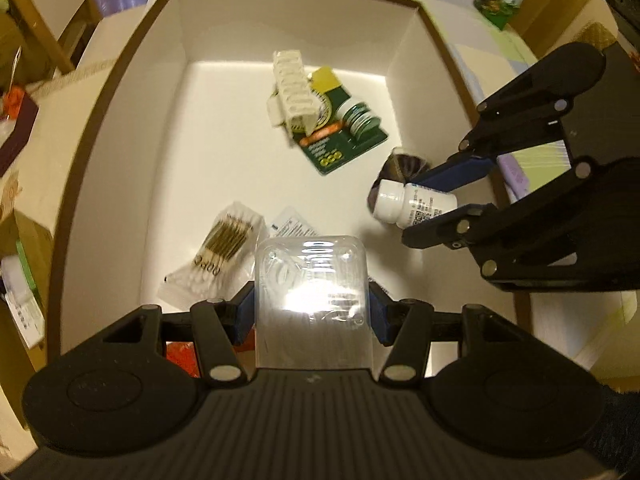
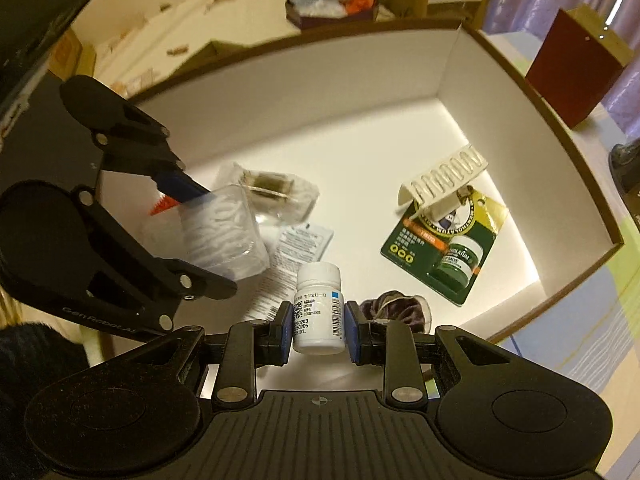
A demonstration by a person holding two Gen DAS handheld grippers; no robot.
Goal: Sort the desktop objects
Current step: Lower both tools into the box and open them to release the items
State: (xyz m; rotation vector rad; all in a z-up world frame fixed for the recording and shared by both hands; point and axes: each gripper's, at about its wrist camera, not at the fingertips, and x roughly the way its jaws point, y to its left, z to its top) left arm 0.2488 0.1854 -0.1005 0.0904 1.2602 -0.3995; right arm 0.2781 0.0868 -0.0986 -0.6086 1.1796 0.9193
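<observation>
Two hand-held grippers hang over a white box (image 1: 168,128). Left hand-held gripper (image 1: 311,316) clamps a clear case (image 1: 310,280) above a swab pack (image 1: 224,240). Mid-floor lie a pill organizer (image 1: 292,88) and green card (image 1: 344,136). Right hand-held gripper (image 2: 316,326) clamps a white bottle (image 2: 319,308) beside a purple pouch (image 2: 394,308).

left wrist cam: close, looks down-forward into white box (image 1: 180,80) from its near edge | right wrist cam: close, looks in from box's right side (image 2: 452,72), facing leftward across it | shared: box floor, green salve card (image 1: 344,136) (image 2: 444,248), each other's gripper
</observation>
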